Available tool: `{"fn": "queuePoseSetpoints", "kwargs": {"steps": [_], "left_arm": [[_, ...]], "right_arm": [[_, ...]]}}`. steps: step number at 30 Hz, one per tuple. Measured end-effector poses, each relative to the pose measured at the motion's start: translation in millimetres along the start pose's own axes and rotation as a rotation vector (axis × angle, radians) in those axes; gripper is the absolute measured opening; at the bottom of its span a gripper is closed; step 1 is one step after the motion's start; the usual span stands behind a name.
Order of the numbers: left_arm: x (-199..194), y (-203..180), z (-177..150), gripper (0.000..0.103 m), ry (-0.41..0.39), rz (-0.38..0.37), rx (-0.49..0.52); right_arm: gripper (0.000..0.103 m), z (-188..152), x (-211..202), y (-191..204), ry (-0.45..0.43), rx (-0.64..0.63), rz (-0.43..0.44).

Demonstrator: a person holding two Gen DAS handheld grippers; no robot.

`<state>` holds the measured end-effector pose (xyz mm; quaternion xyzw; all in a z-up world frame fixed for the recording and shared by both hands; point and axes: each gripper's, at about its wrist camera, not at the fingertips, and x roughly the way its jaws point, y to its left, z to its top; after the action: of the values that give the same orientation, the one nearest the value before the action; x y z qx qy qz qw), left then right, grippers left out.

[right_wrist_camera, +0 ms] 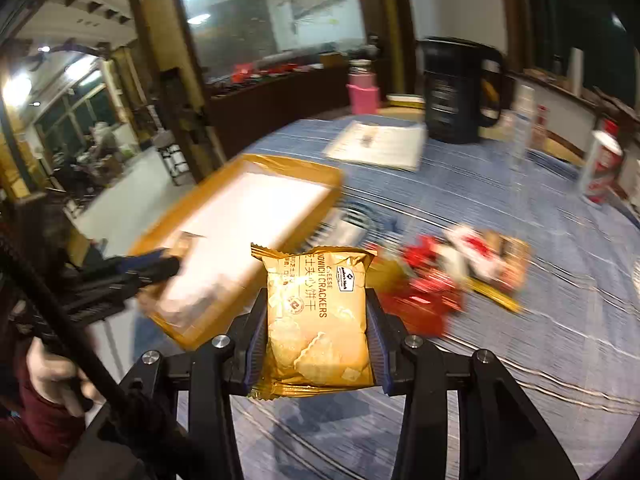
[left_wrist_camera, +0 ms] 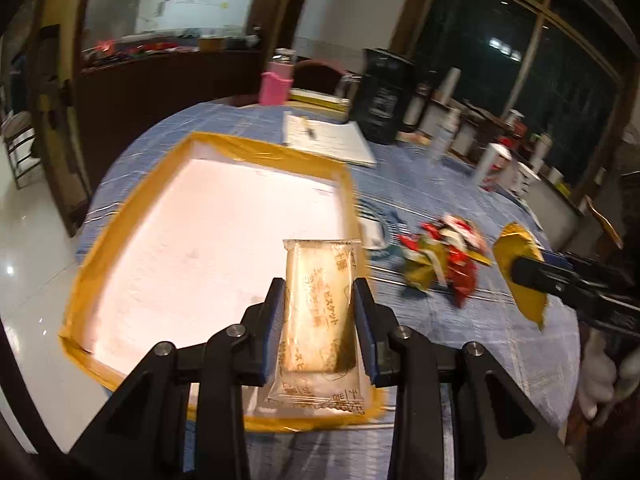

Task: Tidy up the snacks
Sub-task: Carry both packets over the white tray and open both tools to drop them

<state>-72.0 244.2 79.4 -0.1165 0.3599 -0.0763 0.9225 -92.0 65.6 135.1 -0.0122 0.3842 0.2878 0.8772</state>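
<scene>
My left gripper [left_wrist_camera: 320, 286] is shut on a clear-wrapped biscuit pack [left_wrist_camera: 318, 320] and holds it over the near right corner of a white tray with a yellow taped rim [left_wrist_camera: 120, 216]. My right gripper [right_wrist_camera: 318, 300] is shut on a gold cheese sandwich crackers pack [right_wrist_camera: 318, 316], held above the blue tablecloth [right_wrist_camera: 540, 320]. It shows in the left wrist view at the right [left_wrist_camera: 520, 268]. The tray [right_wrist_camera: 304, 178] lies left of it. A pile of red, white and gold snack packs [left_wrist_camera: 440, 260] lies on the cloth right of the tray, also in the right wrist view [right_wrist_camera: 452, 280].
A black kettle [left_wrist_camera: 382, 96], a pink cup [left_wrist_camera: 276, 86], a stack of papers [left_wrist_camera: 328, 140], bottles and cans [left_wrist_camera: 492, 160] stand at the table's far side. A small white packet [left_wrist_camera: 372, 232] lies by the tray's right edge. The table's left edge drops to a tiled floor.
</scene>
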Motion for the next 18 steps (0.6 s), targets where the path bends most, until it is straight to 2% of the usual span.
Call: {"fn": "queuePoseSetpoints", "kwargs": {"steps": [5, 9, 14, 18], "left_arm": [[14.7, 34.5, 6.0, 0.035, 0.019, 0.058, -0.060], [27.3, 53.8, 5.0, 0.035, 0.051, 0.081, -0.099], [32.2, 77.5, 2.2, 0.036, 0.070, 0.070, -0.167], [27.8, 83.7, 1.3, 0.040, 0.064, 0.047, -0.180]], "right_arm": [[0.043, 18.0, 49.6, 42.0, 0.044, -0.006, 0.077], [0.043, 25.0, 86.0, 68.0, 0.087, -0.021, 0.103], [0.043, 27.2, 120.2, 90.6, 0.137, -0.041, 0.105], [0.044, 22.9, 137.7, 99.8, 0.171, -0.044, 0.094]]}}
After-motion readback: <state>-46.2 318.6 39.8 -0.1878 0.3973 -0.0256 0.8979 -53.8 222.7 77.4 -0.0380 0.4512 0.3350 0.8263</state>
